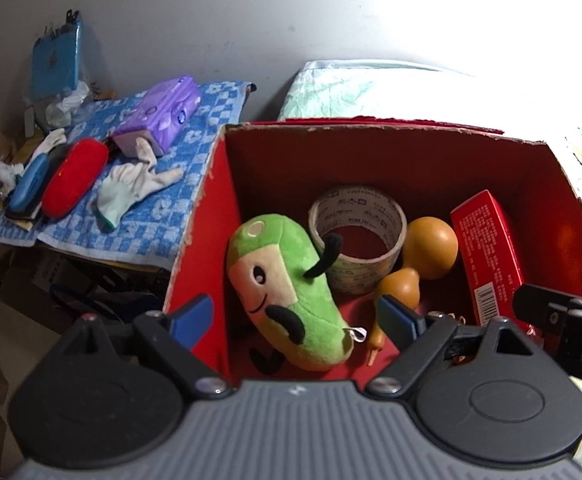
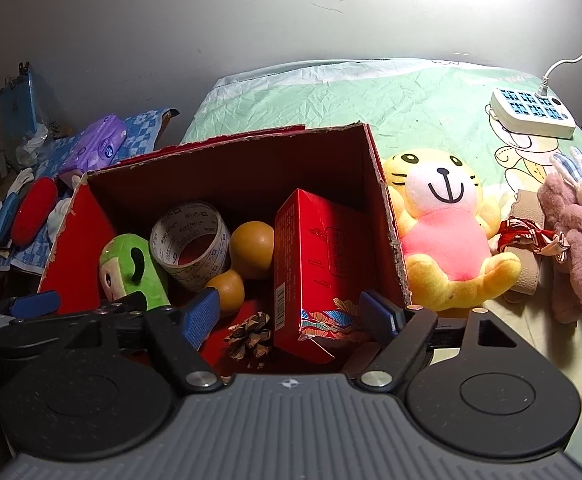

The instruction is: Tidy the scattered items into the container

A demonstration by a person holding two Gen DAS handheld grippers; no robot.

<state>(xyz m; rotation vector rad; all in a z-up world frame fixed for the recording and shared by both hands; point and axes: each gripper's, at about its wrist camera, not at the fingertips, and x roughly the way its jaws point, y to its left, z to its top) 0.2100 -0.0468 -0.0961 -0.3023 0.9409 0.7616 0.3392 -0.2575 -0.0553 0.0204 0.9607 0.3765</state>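
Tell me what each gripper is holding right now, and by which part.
Nothing. The left gripper and the right gripper are both open and empty above the red box.

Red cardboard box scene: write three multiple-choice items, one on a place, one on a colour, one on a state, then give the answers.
1. Where is the pine cone?
A. inside the red cardboard box
B. on the blue checked towel
C. beside the power strip

2. What colour is the plush toy lying by the tape roll?
A. purple
B. green
C. white

3. How do both grippers stand?
A. both shut on a toy
B. one open, one shut
C. both open and empty

Answers: 1 A, it lies on the box floor by the red carton. 2 B, its body is green. 3 C, the left gripper and right gripper show spread fingers around nothing.
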